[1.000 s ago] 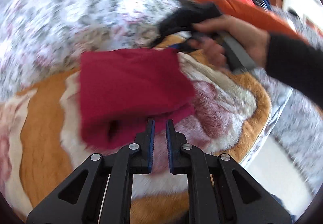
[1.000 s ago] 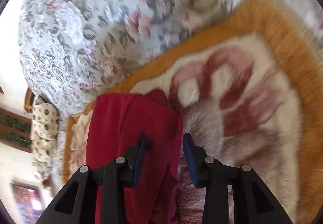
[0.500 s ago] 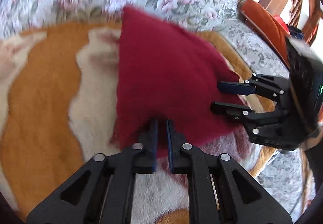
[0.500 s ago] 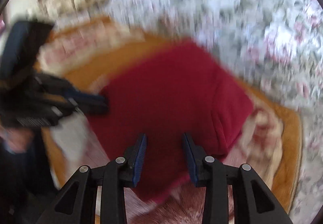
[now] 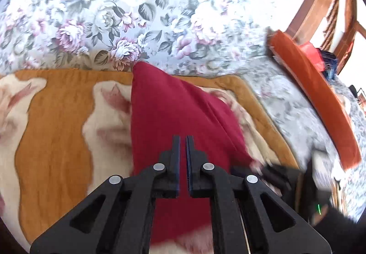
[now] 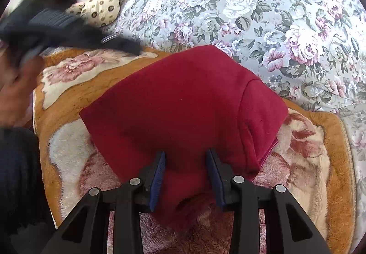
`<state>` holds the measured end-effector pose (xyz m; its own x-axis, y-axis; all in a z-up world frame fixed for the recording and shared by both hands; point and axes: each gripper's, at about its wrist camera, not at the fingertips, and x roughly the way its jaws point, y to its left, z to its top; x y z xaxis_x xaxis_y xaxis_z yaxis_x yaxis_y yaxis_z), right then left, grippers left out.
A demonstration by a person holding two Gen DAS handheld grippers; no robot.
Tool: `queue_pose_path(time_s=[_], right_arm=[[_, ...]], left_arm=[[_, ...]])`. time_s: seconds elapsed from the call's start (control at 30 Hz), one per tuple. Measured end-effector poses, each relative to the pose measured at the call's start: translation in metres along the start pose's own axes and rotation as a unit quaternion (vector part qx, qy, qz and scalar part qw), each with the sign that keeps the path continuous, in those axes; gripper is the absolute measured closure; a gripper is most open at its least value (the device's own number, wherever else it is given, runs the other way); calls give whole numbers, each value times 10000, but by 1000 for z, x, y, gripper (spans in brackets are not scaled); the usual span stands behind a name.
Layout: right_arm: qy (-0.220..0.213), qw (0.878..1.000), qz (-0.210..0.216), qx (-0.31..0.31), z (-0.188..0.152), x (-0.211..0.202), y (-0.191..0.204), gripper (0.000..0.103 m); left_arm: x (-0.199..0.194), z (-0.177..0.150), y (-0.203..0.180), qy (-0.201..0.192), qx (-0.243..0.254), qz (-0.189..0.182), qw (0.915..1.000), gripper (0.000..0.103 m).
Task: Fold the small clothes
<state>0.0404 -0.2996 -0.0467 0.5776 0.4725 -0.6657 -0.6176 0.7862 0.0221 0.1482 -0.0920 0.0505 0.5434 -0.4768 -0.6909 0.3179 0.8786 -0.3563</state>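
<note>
A dark red fleece garment lies folded on the fluffy orange and cream blanket. My left gripper hovers over its near part, jaws closing down to a thin slit with nothing between them. In the right wrist view the garment spreads out as a flat folded block with a sleeve fold at its right. My right gripper stands open above the near edge, and the pads do not press the cloth. The right gripper shows blurred at the left view's lower right.
A floral bedspread lies beyond the blanket. A patterned pillow sits at the back left, a hand with a blurred dark tool beside it. An orange cushion and wooden furniture stand at right.
Both views have swung round and the right gripper has rolled upright. The red garment now lies flat and still. The left jaws have narrowed, and the right gripper has dropped to the left view's lower right.
</note>
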Motion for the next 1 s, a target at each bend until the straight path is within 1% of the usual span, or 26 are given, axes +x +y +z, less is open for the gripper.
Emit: queue_pose_path(time_s=[0.07,0.13,0.2,0.23,0.3,0.4,0.43,0.53,0.57,0.6,0.67,0.77,0.8,0.83,0.87,0.9,1.0], right_arm=[[-65,10000,12,13,-1,-1,0,66],[-117,9999,47,48,-1,-1,-1,66],[-161,9998,83,80,-2,-1,-2,66],[-185,9998,91,83,-2,-1,-2,66],[-223,9997,86,64,-2,0,-1,66],[-246,9996,93,69,-3,-1,-1,66],[-253,9996,89,70,-2,-1,-1,66],[-254,9997,38,30,-3,-2,1,66],[-256,9997,17,12,-3,-2,2,66],[-260,9997,1,-2,-3,-2,2,66],[-264,9997,-11,-10,-3,-2,2,66],[-268,9996,-50,-38,-4,-3,3,66],[-269,9996,-53,-43,-4,-3,3,66],[-266,9996,-48,-52,-4,-3,3,66],[-263,9996,-46,-74,-5,-2,4,66],[-263,9996,-71,-105,-5,-2,5,66],[-290,9995,-87,-111,-6,-1,4,66]], left_arm=[[30,17,9,279,-156,254,9992,100],[54,24,23,583,-309,294,9974,100],[79,25,30,914,-268,521,9941,101],[83,21,29,947,-186,587,9936,101],[88,16,26,867,23,748,9934,101],[88,22,26,923,-20,760,9928,101],[84,29,25,887,-42,750,9932,101],[63,55,22,344,-206,669,9970,101],[61,67,20,218,-302,618,9974,101],[64,74,20,192,-366,599,9974,101],[82,82,19,312,-453,615,9966,101],[119,78,19,574,-230,1082,9922,101],[140,68,26,996,-235,1265,9867,100],[146,62,31,1035,-284,1200,9870,100],[143,63,33,952,-336,1135,9884,101],[144,63,36,983,-414,1093,9883,101],[144,68,32,1112,-280,1166,9865,101]])
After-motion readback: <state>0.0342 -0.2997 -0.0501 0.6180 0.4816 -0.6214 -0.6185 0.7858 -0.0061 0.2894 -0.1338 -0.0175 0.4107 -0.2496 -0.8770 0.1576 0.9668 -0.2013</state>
